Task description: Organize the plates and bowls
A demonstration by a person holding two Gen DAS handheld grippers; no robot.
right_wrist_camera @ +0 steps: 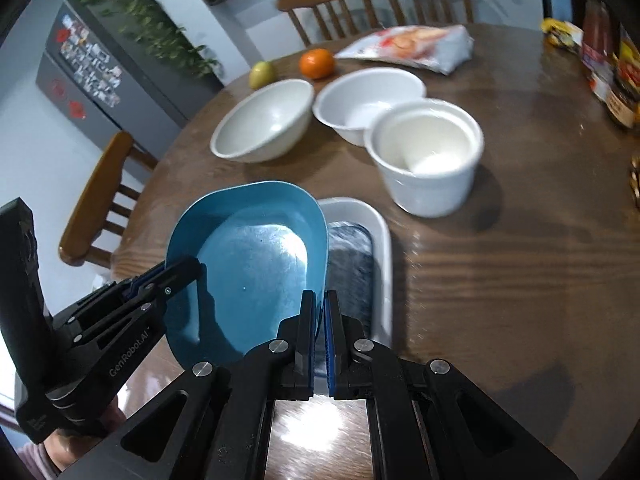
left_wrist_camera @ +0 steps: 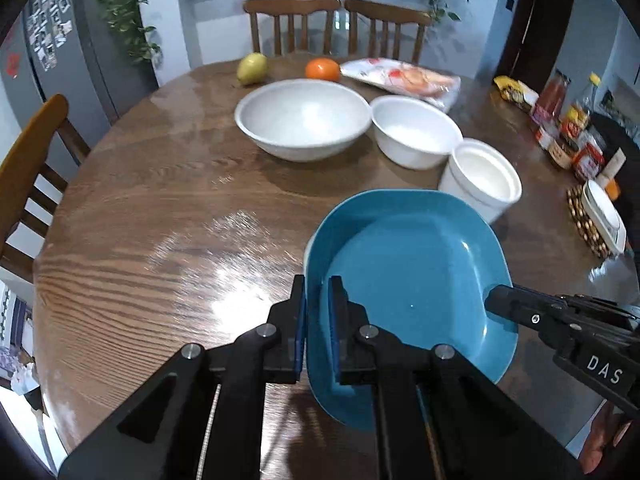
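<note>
Left hand-held gripper [left_wrist_camera: 317, 312]: your two fingers are closed on the near-left rim of the blue rounded-square plastic plate [left_wrist_camera: 412, 280], one blue pad outside the rim and one inside.
Right hand-held gripper [right_wrist_camera: 319, 320]: you have this one pinched on the opposite rim of the same blue plate [right_wrist_camera: 248, 264]; only the thin edge sits between the pads.
Blue plate: you hold it tilted between both grippers, above the brown round wooden table [left_wrist_camera: 160, 200]. In the right wrist view its right edge overlaps a white rectangular dish with a dark grey inner surface [right_wrist_camera: 360, 256]; whether the two touch cannot be told.
White rectangular dish: it rests on the table, directly beside and partly under the blue plate.
White cylindrical cup stack [right_wrist_camera: 428, 156]: beyond the blue plate to its far right, upright on the table, one cup nested inside another.
Small white round bowl [left_wrist_camera: 416, 130]: just behind the cup stack, farther from the blue plate.
Large white round bowl [left_wrist_camera: 302, 118]: just left of the small bowl, well beyond the blue plate.
Orange round fruit [left_wrist_camera: 322, 69]: behind the large bowl.
Yellow-green fruit [left_wrist_camera: 252, 68]: left of the orange fruit.
Printed plastic food bag [left_wrist_camera: 404, 80]: flat on the table, right of the orange fruit.
</note>
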